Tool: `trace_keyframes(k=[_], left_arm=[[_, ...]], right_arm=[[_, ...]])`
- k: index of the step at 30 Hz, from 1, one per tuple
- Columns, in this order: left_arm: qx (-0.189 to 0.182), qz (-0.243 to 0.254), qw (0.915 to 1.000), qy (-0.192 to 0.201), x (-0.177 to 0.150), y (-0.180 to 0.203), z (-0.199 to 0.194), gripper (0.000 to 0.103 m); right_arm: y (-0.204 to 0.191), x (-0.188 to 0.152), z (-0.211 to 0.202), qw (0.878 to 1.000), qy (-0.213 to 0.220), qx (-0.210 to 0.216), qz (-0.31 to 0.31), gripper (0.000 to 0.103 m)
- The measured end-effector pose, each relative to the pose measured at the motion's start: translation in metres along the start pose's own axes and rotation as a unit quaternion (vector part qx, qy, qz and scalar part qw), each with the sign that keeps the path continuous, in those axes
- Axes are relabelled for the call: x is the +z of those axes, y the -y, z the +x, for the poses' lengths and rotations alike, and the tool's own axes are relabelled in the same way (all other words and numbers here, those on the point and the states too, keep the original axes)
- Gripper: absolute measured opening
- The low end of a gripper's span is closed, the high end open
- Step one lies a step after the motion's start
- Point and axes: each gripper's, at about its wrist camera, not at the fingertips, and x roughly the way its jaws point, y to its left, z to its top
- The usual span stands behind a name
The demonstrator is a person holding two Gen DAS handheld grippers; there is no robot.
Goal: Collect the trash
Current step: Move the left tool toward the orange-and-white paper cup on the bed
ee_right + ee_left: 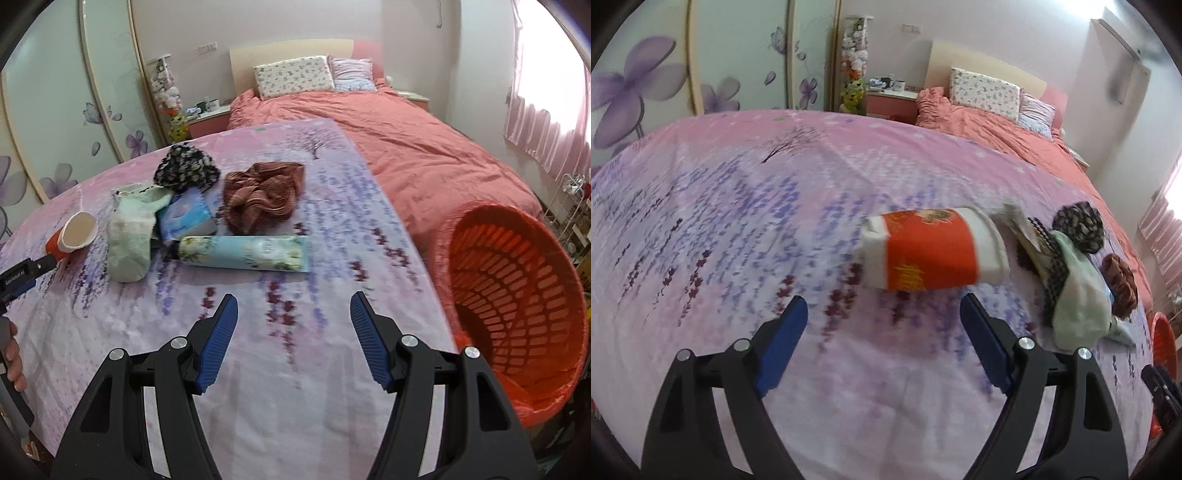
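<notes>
A red and white paper cup (931,251) lies on its side on the lavender-print sheet (738,206), just beyond my left gripper (882,302), which is open with nothing between its fingers. From the right wrist, the same cup (75,234) shows its open mouth at the far left, with a finger (37,267) of the left gripper right beside it. My right gripper (293,297) is open and empty above the sheet. Ahead of it lies a floral tube (243,253). An orange slatted basket (517,295) stands off the sheet's right edge.
A pale green sock (131,240), a blue packet (184,216), a brown ribbed cloth (264,195) and a black-and-white knit piece (186,168) are bunched behind the tube. A hand (13,354) shows at the left edge. A coral duvet (424,155) covers the bed beyond.
</notes>
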Motion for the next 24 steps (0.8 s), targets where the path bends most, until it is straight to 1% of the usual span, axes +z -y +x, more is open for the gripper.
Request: trace_keyframes(k=[2, 5, 11, 14, 18, 20, 22, 24], left_arm=[[-0.005, -0.009, 1.0000, 0.000, 0.003, -0.005, 0.001, 0.083], [0.010, 0.004, 0.9998, 0.014, 0.011, -0.004, 0.004, 0.083], [0.009, 0.008, 0.9993, 0.034, 0.031, -0.004, 0.005, 0.084], [0.021, 0.007, 0.9986, 0.048, 0.047, -0.009, 0.004, 0.084], [0.054, 0.015, 0.9964, 0.064, 0.072, -0.017, 0.013, 0.084], [0.072, 0.034, 0.9952, 0.057, 0.079, -0.020, 0.023, 0.083], [0.092, 0.065, 0.9930, 0.037, 0.080, -0.021, 0.040, 0.083], [0.086, 0.083, 0.9926, 0.017, 0.078, -0.020, 0.051, 0.083]], right_arm=[[-0.004, 0.001, 0.004, 1.000, -0.005, 0.005, 0.006, 0.064], [-0.008, 0.003, 0.008, 1.000, -0.004, 0.004, 0.009, 0.064], [-0.006, 0.013, 0.020, 1.000, -0.006, -0.004, 0.027, 0.063], [-0.005, 0.013, 0.021, 1.000, -0.007, -0.005, 0.027, 0.064], [-0.006, 0.011, 0.024, 1.000, -0.012, -0.005, 0.024, 0.064], [-0.007, 0.011, 0.023, 1.000, -0.010, -0.005, 0.026, 0.063], [-0.008, 0.012, 0.023, 1.000, -0.010, -0.006, 0.025, 0.063], [-0.008, 0.012, 0.024, 1.000, -0.012, -0.006, 0.025, 0.064]])
